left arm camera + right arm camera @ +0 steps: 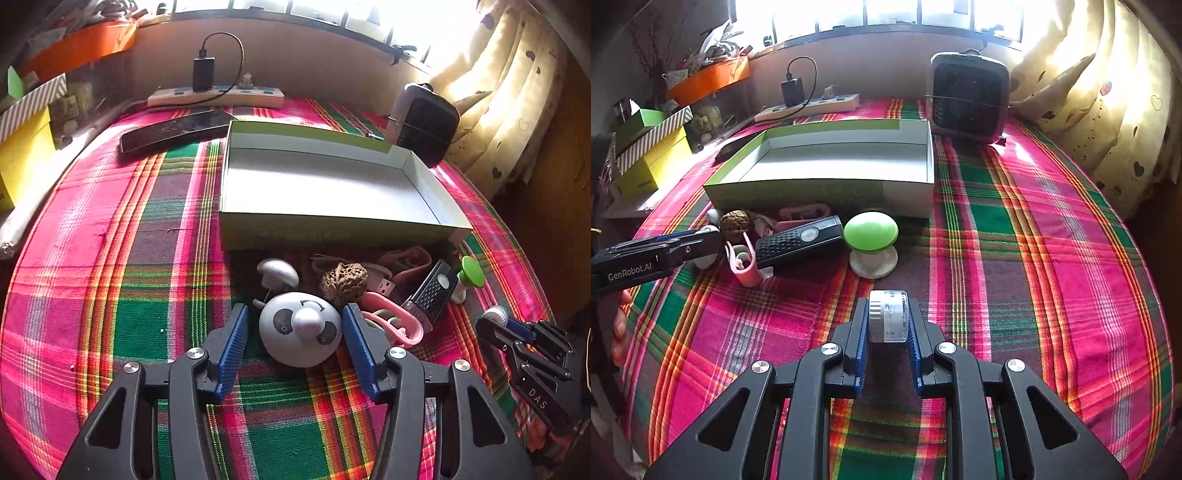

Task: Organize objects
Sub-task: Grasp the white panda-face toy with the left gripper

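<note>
An open, empty cardboard box (436, 192) (912, 162) lies on the plaid cloth. In front of it is a heap: a white panda-face ball (299, 332), a walnut (343, 282) (735, 220), a white mushroom knob (277, 273), a pink clip (397, 321) (746, 266), a black remote (432, 291) (798, 240) and a green mushroom knob (471, 273) (870, 232). My left gripper (295, 325) is open, its jaws on either side of the panda ball. My right gripper (888, 314) is shut on a small clear-and-white round jar (888, 315), held above the cloth.
A phone (173, 129), a power strip (216, 96) (809, 105) with a charger, and a dark heater (424, 123) (967, 98) stand behind the box. Yellow and striped boxes (653, 155) stand at the left edge. A curtain (1108, 92) hangs at the right.
</note>
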